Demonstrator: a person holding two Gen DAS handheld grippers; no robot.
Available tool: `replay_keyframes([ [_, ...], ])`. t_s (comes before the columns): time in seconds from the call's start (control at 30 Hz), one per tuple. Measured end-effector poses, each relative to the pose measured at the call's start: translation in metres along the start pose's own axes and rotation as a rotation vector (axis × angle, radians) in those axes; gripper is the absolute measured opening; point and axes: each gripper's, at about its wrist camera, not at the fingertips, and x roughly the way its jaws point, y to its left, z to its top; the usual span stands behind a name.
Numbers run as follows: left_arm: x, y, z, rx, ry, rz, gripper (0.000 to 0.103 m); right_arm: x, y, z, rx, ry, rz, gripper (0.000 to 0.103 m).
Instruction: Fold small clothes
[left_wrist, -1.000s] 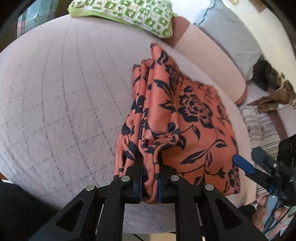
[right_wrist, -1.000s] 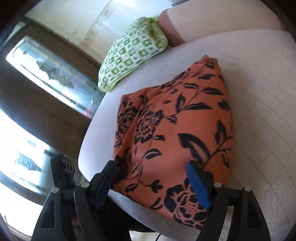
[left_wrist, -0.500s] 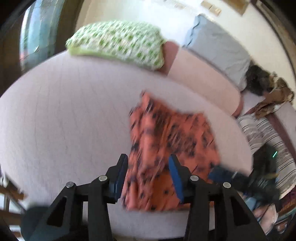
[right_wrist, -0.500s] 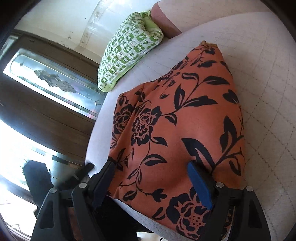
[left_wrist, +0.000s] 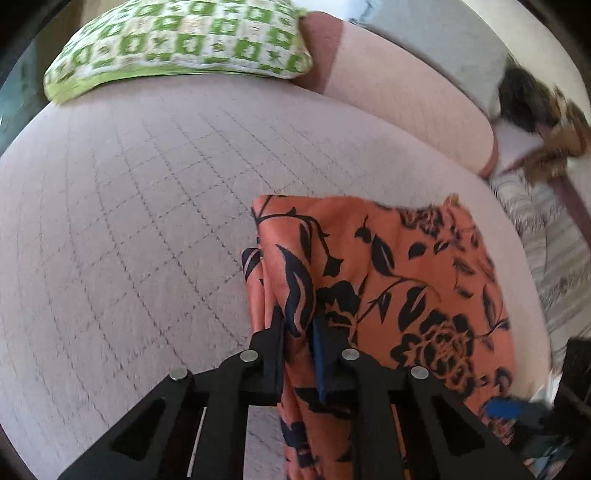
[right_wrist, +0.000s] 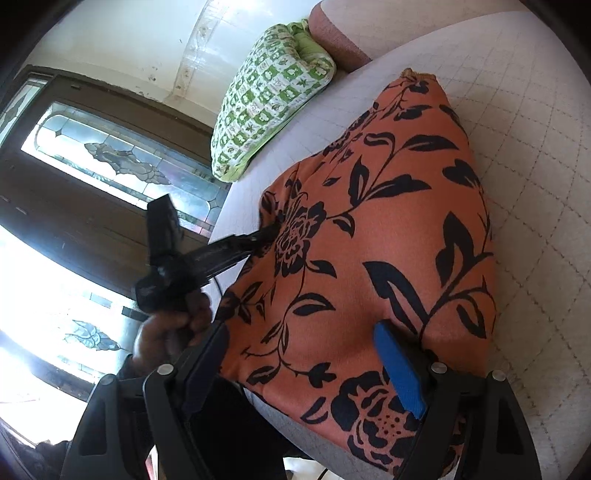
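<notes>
Left claw clamped on unlabelled orange floral garment

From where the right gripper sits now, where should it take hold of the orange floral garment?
Take the orange floral garment by its near hem, the edge draped over the bed front, coming in from the near side. The right gripper already straddles it with jaws open; the left gripper pinches the side folds.

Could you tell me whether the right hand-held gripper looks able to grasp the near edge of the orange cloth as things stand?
Probably yes: the right hand-held gripper is open just over the orange cloth, nothing between. The left hand-held gripper pinches its other side.
</notes>
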Motion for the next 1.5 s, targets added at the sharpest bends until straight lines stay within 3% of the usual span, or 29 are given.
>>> replay_keyframes([
  [0.1, -0.001, -0.001, 0.007, -0.004, -0.001, 0.006, 0.017, 0.002, 0.002, 0.0, -0.007, 0.004, -0.014, 0.084],
  [0.2, -0.03, -0.013, 0.004, 0.021, -0.06, 0.033, 0.02, -0.001, 0.002, 0.0, -0.004, 0.005, -0.011, 0.085],
  [0.4, -0.086, -0.046, -0.034, 0.044, -0.163, -0.078, 0.03, 0.0, 0.004, 0.0, 0.001, -0.001, -0.017, 0.085],
  [0.47, -0.076, -0.053, -0.045, 0.033, -0.147, -0.097, 0.03, 0.0, 0.003, 0.002, 0.006, 0.005, -0.014, 0.085],
  [0.53, -0.034, -0.043, -0.056, 0.026, -0.022, 0.02, 0.024, -0.004, 0.001, 0.004, 0.034, 0.009, 0.003, 0.085],
  [0.57, -0.024, -0.04, -0.059, 0.016, -0.005, 0.034, 0.018, -0.007, 0.0, 0.006, 0.052, 0.011, 0.014, 0.085],
  [0.67, -0.042, -0.046, -0.056, 0.028, -0.057, 0.047, 0.018, -0.033, -0.002, 0.014, 0.088, -0.048, 0.039, 0.085],
  [0.77, -0.071, -0.061, -0.048, 0.079, -0.151, 0.066, 0.039, -0.061, -0.013, 0.029, 0.107, -0.124, 0.021, 0.085],
  [0.83, -0.08, -0.071, -0.042, 0.089, -0.192, 0.035, 0.062, -0.065, -0.029, 0.042, 0.13, -0.132, -0.029, 0.086],
  [0.93, -0.068, -0.087, -0.033, 0.112, -0.199, -0.008, 0.063, -0.054, -0.058, 0.07, 0.184, -0.115, -0.056, 0.086],
  [1.07, -0.025, -0.08, -0.028, 0.091, -0.128, 0.06, 0.063, -0.018, -0.089, 0.107, 0.271, -0.05, -0.056, 0.086],
  [1.13, 0.003, -0.066, -0.032, 0.051, -0.049, 0.11, 0.056, 0.005, -0.096, 0.118, 0.282, -0.007, -0.061, 0.085],
  [1.2, 0.002, -0.065, -0.036, 0.079, -0.077, 0.122, 0.054, 0.021, -0.089, 0.124, 0.225, 0.04, -0.099, 0.039],
  [1.3, 0.003, -0.065, -0.037, 0.084, -0.079, 0.122, 0.054, 0.01, -0.055, 0.123, 0.079, -0.032, -0.2, 0.033],
  [1.37, 0.006, -0.067, -0.039, 0.096, -0.081, 0.127, 0.054, 0.026, -0.07, 0.119, 0.101, 0.026, -0.289, 0.034],
  [1.43, 0.006, -0.068, -0.042, 0.107, -0.092, 0.14, 0.054, 0.021, -0.077, 0.118, 0.152, -0.009, -0.226, 0.041],
  [1.47, 0.006, -0.067, -0.042, 0.104, -0.093, 0.136, 0.054, 0.014, -0.073, 0.116, 0.159, -0.031, -0.208, 0.055],
  [1.5, 0.006, -0.066, -0.042, 0.101, -0.094, 0.13, 0.054, 0.005, -0.069, 0.112, 0.164, -0.052, -0.185, 0.076],
])
